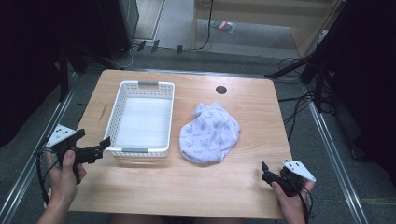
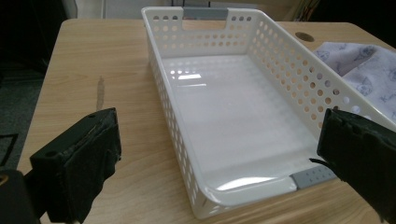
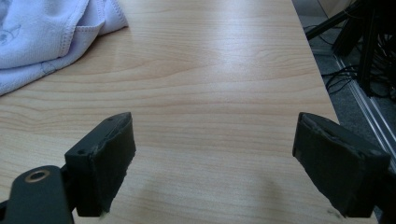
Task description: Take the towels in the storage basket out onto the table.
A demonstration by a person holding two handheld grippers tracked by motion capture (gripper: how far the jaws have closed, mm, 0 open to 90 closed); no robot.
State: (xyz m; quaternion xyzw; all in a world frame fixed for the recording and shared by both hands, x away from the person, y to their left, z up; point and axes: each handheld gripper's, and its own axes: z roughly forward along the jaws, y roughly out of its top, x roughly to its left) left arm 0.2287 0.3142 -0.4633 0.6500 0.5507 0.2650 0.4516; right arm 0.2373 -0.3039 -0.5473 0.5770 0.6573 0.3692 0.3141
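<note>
Looking down from the high view, the whole wooden table [image 1: 154,186] is laid out at once: a white perforated basket [image 1: 122,95] on its left half, a crumpled pale cloth [image 1: 210,133] with a small printed pattern just to the basket's right, and a dark round grommet [image 1: 221,89] near the far edge. The left gripper [image 1: 92,142] sits at the table's near left, just off the basket's near left corner, while the right gripper [image 1: 265,171] rests low at the near right, well apart from the cloth. The left gripper view adds what the high view cannot: it looks along the basket's length, showing its smooth glossy floor with nothing lying on it, the rows of holes in its walls and the grey handle insert [image 2: 205,12] at the far end (a matching grey piece sits at the near rim). The cloth's edge peeks in beyond the basket's right wall there, outside the basket, lying on the table. That gripper's jaws stand wide apart, one on each side of the basket's near end, gripping nothing. The right gripper view shows bare wood grain between its own jaws, which also stand wide apart and hold nothing, with the cloth's stitched hem at the upper left corner, clear of both jaws.
</note>
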